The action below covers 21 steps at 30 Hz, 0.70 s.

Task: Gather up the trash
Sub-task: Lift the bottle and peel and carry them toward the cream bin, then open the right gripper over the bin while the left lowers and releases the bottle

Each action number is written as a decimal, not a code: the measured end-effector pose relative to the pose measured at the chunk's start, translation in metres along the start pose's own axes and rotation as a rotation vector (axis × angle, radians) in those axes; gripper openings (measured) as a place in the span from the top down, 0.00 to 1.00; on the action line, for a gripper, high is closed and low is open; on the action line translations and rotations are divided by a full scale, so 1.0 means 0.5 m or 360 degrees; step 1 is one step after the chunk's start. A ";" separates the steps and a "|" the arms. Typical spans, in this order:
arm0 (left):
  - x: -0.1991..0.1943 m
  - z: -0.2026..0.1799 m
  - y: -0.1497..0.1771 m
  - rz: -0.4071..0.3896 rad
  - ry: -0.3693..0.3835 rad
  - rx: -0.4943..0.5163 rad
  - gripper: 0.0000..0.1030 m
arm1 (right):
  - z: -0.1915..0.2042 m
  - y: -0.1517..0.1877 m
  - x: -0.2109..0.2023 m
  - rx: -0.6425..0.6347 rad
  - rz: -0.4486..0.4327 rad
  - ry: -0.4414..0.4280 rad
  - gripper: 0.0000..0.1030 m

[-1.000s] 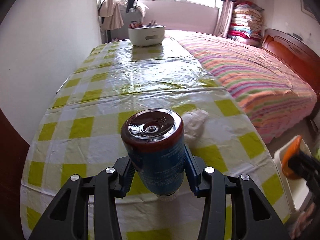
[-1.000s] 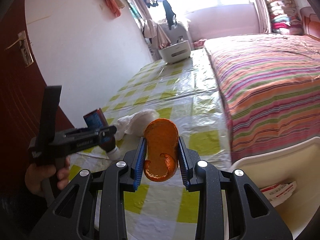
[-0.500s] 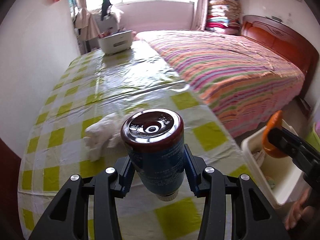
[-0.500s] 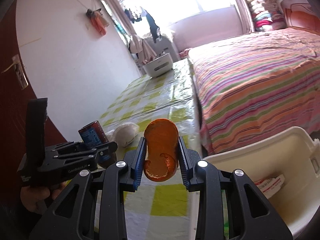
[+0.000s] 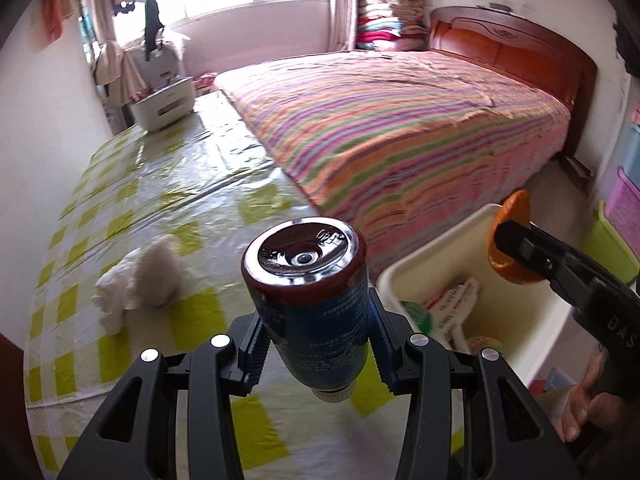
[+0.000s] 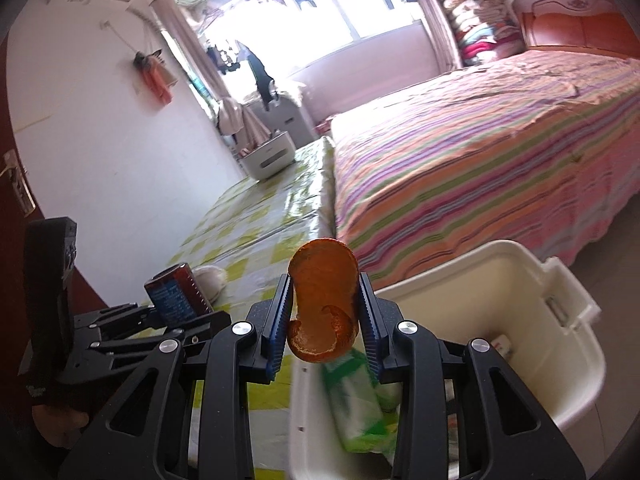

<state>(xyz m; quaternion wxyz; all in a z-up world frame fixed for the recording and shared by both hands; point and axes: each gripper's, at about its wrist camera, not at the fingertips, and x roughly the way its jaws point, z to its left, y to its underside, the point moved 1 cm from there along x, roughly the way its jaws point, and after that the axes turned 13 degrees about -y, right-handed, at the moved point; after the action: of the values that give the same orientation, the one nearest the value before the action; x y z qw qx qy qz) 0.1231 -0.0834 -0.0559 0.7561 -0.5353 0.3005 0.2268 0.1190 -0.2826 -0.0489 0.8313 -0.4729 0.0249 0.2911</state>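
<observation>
My left tool (image 5: 316, 354) is squeezing a dark blue bottle (image 5: 310, 300). The bottle sits between the two blue pads, with its shiny flat bottom pointing away from me and its small white neck pointing back at me. It is held up over the desk (image 5: 168, 184), which has a yellow and white check cover.

Ahead of the left tool and off to its left, a crumpled white tissue (image 5: 138, 280) lies on the desk. At the far end of the desk sits a white box (image 5: 164, 102).

My right tool (image 6: 323, 322) is squeezing a piece of orange peel (image 6: 323, 300). The peel stands up between the pads, curled at its lower end. It is right over the near edge of the white bin (image 6: 560, 332), which sits on the right of the left tool, next to the desk and in front of the striped bed (image 5: 400, 120).

Under the right tool, inside the bin, I see a green and white packet (image 6: 356, 408). Some more wrappers lie in there too.
</observation>
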 end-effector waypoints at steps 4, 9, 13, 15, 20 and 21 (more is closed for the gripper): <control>-0.007 -0.035 -0.005 -0.0006 0.0034 0.0046 0.58 | -0.019 0.002 -0.015 0.0046 -0.0036 0.0043 0.67; -0.016 -0.071 -0.011 -0.0021 0.0054 0.0095 0.58 | -0.028 0.006 -0.012 0.0100 -0.0041 0.0058 0.55; -0.019 -0.094 -0.016 -0.0029 0.0064 0.0120 0.58 | -0.035 0.002 -0.021 0.0117 -0.0071 0.0073 0.23; -0.020 -0.103 -0.018 -0.0029 0.0069 0.0134 0.58 | -0.038 0.000 -0.028 0.0137 -0.0097 0.0071 0.22; -0.019 -0.119 -0.018 -0.0024 0.0079 0.0157 0.58 | -0.059 -0.009 -0.056 0.0229 -0.0196 0.0056 0.21; -0.018 -0.123 -0.019 -0.0021 0.0081 0.0162 0.58 | -0.064 -0.010 -0.062 0.0249 -0.0222 0.0059 0.21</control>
<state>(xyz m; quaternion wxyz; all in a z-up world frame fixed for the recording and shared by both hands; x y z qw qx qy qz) 0.1097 -0.1449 -0.0585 0.7759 -0.5037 0.3273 0.1925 0.1032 -0.3246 -0.0528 0.8833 -0.4123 0.0298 0.2210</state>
